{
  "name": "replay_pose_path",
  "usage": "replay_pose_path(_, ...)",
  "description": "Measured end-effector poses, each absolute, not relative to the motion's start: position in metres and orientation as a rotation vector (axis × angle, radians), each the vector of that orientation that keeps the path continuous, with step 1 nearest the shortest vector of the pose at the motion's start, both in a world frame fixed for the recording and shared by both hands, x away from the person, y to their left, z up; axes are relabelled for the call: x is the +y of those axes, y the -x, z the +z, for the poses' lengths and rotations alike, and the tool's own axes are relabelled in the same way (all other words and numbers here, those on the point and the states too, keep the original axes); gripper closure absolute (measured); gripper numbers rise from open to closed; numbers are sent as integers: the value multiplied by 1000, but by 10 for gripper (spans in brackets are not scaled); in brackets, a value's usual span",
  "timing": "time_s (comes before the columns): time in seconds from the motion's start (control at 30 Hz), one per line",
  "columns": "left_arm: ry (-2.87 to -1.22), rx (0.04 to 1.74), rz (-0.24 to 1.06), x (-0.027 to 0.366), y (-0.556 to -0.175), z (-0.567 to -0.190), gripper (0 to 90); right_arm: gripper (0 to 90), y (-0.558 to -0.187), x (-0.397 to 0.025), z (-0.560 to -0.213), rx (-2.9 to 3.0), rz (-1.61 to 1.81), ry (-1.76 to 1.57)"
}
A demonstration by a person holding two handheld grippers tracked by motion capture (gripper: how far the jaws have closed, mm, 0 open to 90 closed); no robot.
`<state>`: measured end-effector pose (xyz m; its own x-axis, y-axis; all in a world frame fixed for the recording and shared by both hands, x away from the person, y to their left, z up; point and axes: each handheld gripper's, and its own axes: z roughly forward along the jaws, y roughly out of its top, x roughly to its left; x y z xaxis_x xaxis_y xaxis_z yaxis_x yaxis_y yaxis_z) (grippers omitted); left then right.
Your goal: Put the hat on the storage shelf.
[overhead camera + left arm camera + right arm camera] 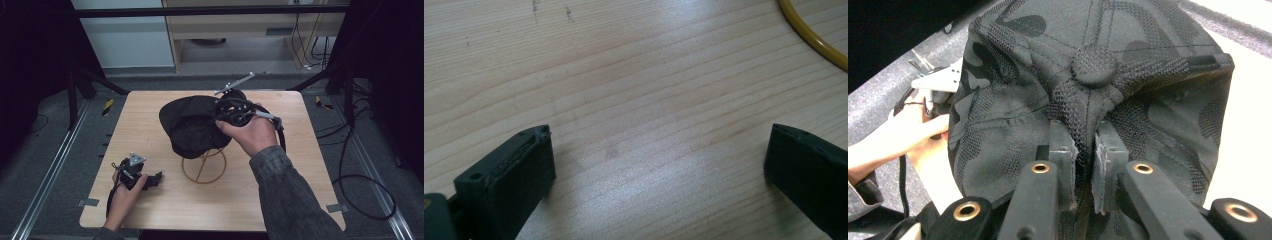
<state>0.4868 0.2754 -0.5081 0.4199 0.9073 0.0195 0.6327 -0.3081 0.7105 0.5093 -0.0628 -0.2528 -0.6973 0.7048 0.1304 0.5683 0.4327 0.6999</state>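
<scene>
A black camouflage-pattern cap sits over the top of a yellow wire stand in the middle of the table. My right gripper is at the cap's right side, shut on a pinched fold of its fabric. In the right gripper view the jaws squeeze the cloth just below the cap's top button, with my right gripper closed on the cap. My left gripper rests low on the table's front left, open and holding nothing. The left gripper view has my left gripper spread wide over bare wood.
The stand's yellow ring lies just beyond the left jaws. The wooden table has free surface at its right and front. Black cables trail off the right side onto the floor. A cabinet stands behind the table.
</scene>
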Motion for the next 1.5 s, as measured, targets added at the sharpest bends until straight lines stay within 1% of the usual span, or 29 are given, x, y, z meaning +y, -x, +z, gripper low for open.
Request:
replay_pose_path(0.1, -2048, 1297, 565, 275, -487, -508, 0, 825, -510, -61, -252, 2493, 1107, -1118)
replay_pose_path(0.2, -2049, 1299, 565, 275, -487, -508, 0, 850, -510, -61, -249, 2487, 1107, -1112)
replay_pose_path(0.63, -2050, 1298, 565, 275, -487, -508, 0, 846, -501, -73, -241, 2481, 1120, -1130)
replay_pose_path(1.03, -2050, 1298, 564, 275, -487, -508, 0, 839, -502, -79, -253, 2508, 1109, -1139)
replay_pose_path(1.13, -2050, 1298, 564, 275, -487, -508, 0, 826, -502, -77, -254, 2513, 1112, -1111)
replay_pose_path(1.3, -2050, 1298, 565, 275, -487, -508, 0, 708, -504, -71, -254, 2466, 1154, -1079)
replay_pose_path(1.5, -2050, 1298, 564, 275, -487, -508, 0, 677, -507, -67, -255, 2450, 1151, -1073)
